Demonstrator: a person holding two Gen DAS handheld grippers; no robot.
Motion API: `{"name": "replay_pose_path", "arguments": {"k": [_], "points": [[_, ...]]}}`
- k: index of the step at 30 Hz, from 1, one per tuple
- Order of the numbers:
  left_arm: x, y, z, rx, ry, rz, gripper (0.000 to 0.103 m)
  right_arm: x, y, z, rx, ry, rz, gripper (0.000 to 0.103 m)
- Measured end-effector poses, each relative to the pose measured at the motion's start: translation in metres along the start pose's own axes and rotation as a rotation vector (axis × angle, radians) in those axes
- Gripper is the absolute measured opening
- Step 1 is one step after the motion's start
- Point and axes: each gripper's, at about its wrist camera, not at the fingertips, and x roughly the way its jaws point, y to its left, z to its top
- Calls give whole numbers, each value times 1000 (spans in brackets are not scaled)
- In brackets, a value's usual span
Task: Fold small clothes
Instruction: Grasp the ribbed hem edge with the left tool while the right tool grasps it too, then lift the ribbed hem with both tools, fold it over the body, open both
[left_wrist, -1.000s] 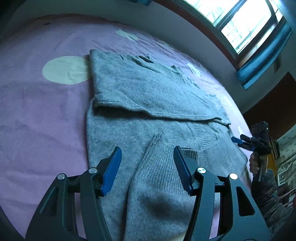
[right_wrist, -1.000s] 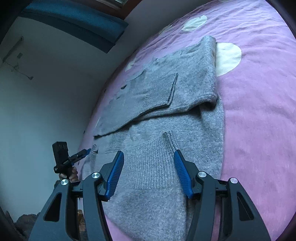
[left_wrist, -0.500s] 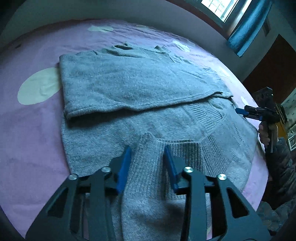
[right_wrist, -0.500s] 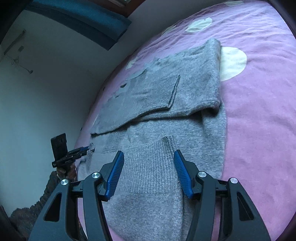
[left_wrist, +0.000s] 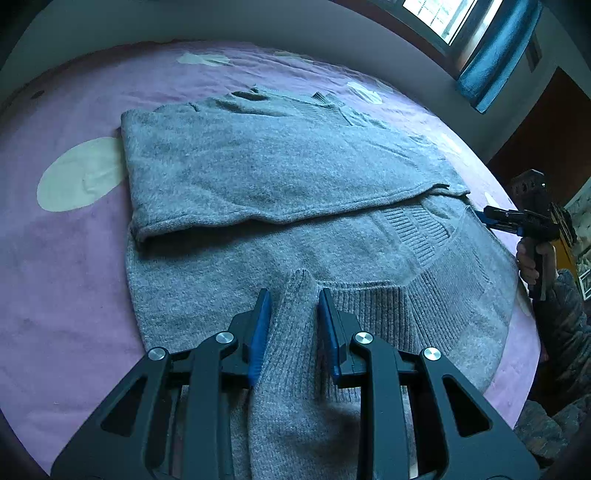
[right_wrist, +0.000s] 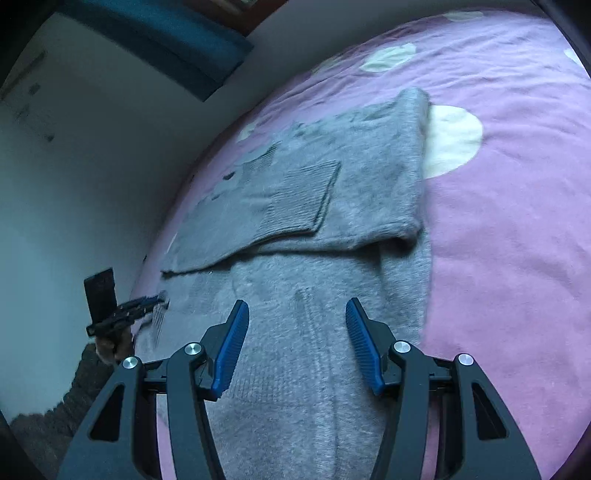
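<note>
Two views. Left wrist: left gripper (left_wrist: 293, 325) has jaws narrow, pinching a raised fold of the grey sweater (left_wrist: 280, 177), which lies on the purple blanket (left_wrist: 62, 266), its top half folded down. Right wrist: right gripper (right_wrist: 295, 343) has jaws wide, w/ the sweater's (right_wrist: 332, 206) near part between and under them, not gripped.
</note>
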Motion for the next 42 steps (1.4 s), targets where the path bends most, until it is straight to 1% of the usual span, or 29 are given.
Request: {"name": "replay_pose_path", "arguments": {"k": [1,2,3,4,5,7,9,11,12,14,16,20,24,27,31,34,35,38,42], "points": [[0,-1,0,6,0,8,26,3,4,-1,-19,17,-2,37],[0,-3,0,14,0,21,26,6,7,-2,-39,31,-18,24],[1,-5,0,19,0,31,26,10,10,-4,-59,46,-38,14],[1,-7,0,27,-2,42,25,14,12,-5,-82,55,-64,12],[1,-9,0,35,-5,56,24,15,14,-6,-91,51,-70,10],[2,-13,-2,48,-8,87,23,15,15,-5,-94,44,-73,8],[1,-16,-2,48,-10,110,18,13,15,-5,-97,38,-85,6],[-2,-19,-4,41,-13,121,7,11,18,-6,-104,27,-107,6],[-3,-21,-5,43,-17,128,5,10,20,-7,-111,22,-116,6],[-7,-28,-8,54,-30,156,4,5,27,-9,-128,3,-136,5],[-12,-31,-10,54,-48,169,4,-2,35,-11,-148,-20,-147,5],[-34,-37,-14,43,-111,195,4,-21,50,-6,-187,-75,-159,5],[-63,-31,-4,15,-194,230,4,-34,62,8,-213,-127,-154,5],[-76,-22,15,-13,-248,262,4,-38,67,28,-220,-165,-155,5],[-74,-9,52,-39,-281,287,4,-33,63,66,-195,-216,-151,5],[-60,0,88,-37,-283,319,4,-23,55,99,-168,-244,-165,5],[-53,5,104,-37,-283,334,4,-19,51,113,-157,-255,-173,5],[-39,13,137,-30,-293,364,4,-6,37,149,-111,-280,-188,5],[-8,28,182,-23,-301,424,4,19,15,187,-47,-287,-216,5]]}}
